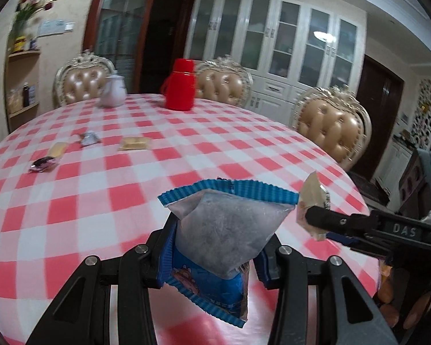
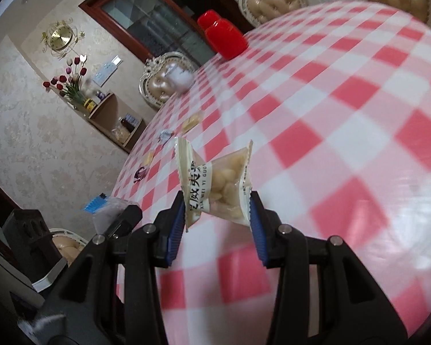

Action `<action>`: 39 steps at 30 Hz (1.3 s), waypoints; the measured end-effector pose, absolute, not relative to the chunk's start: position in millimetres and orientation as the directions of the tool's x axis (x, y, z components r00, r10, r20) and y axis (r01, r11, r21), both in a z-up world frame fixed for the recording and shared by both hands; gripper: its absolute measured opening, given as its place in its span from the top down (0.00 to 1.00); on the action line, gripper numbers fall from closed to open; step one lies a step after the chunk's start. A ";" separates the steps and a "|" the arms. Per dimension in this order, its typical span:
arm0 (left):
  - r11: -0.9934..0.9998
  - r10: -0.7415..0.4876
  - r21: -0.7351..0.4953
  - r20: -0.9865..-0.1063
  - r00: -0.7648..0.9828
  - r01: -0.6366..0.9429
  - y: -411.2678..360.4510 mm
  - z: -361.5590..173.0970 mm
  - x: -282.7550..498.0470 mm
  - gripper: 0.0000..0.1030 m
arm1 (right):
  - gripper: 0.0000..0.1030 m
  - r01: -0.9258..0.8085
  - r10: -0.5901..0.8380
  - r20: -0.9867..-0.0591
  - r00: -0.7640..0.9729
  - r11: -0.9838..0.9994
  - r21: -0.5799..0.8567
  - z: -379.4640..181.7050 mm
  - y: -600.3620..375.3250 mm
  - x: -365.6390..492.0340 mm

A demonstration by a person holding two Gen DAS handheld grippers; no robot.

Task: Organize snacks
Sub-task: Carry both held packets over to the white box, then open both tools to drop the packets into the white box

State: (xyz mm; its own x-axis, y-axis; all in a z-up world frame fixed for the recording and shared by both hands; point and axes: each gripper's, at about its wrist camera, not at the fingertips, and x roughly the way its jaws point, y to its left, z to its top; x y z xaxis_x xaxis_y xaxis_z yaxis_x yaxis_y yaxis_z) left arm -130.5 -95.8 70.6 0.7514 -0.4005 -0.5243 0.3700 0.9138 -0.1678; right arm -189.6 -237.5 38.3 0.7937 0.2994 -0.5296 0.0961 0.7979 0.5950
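Observation:
My left gripper [image 1: 215, 230] is shut on a blue and silver snack bag [image 1: 224, 230] and holds it above the checked table [image 1: 100, 201]. My right gripper [image 2: 218, 204] is shut on a small white nut packet [image 2: 215, 184], also held above the table. In the left wrist view the right gripper [image 1: 310, 215] comes in from the right with the nut packet [image 1: 313, 198] close to the blue bag. Several small snacks lie at the far left: a dark wrapped one [image 1: 41, 164], a yellow one [image 1: 57, 149], a silver one [image 1: 89, 138] and a biscuit pack [image 1: 135, 143].
A red thermos [image 1: 180, 84] and a white teapot [image 1: 113, 90] stand at the table's far side. Padded chairs [image 1: 333, 123] ring the table. A wall shelf [image 1: 23, 86] with jars is at the left.

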 end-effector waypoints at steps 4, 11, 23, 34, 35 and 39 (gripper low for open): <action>0.886 -0.448 -0.156 -0.529 0.720 0.437 -128.8 70.9 -145.3 0.55 | 0.55 0.157 0.219 -0.533 0.817 0.805 0.572 47.5 -264.6 -226.3; 0.813 -0.542 -0.140 -0.540 0.644 0.566 -189.8 69.5 -172.0 0.55 | 0.54 0.243 0.065 -0.566 0.822 0.858 0.452 65.7 -293.0 -282.1; 0.574 -0.725 -0.209 -0.580 0.373 0.791 -298.7 76.2 -216.7 0.55 | 0.53 0.518 -0.276 -0.627 0.729 0.820 0.242 87.9 -378.2 -362.3; 0.382 -0.752 -0.259 -0.645 0.135 0.887 -392.8 48.7 -257.5 0.54 | 0.49 0.704 -0.504 -0.676 0.538 0.710 0.030 96.3 -432.5 -405.3; 0.356 -0.760 -0.278 -0.642 0.104 0.892 -397.0 45.5 -259.1 0.54 | 0.42 0.720 -0.521 -0.685 0.509 0.693 0.008 95.0 -436.6 -406.7; 0.291 -0.750 -0.321 -0.661 0.007 0.901 -404.8 34.1 -262.7 0.50 | 0.26 0.779 -0.553 -0.697 0.456 0.628 0.012 93.3 -446.7 -416.3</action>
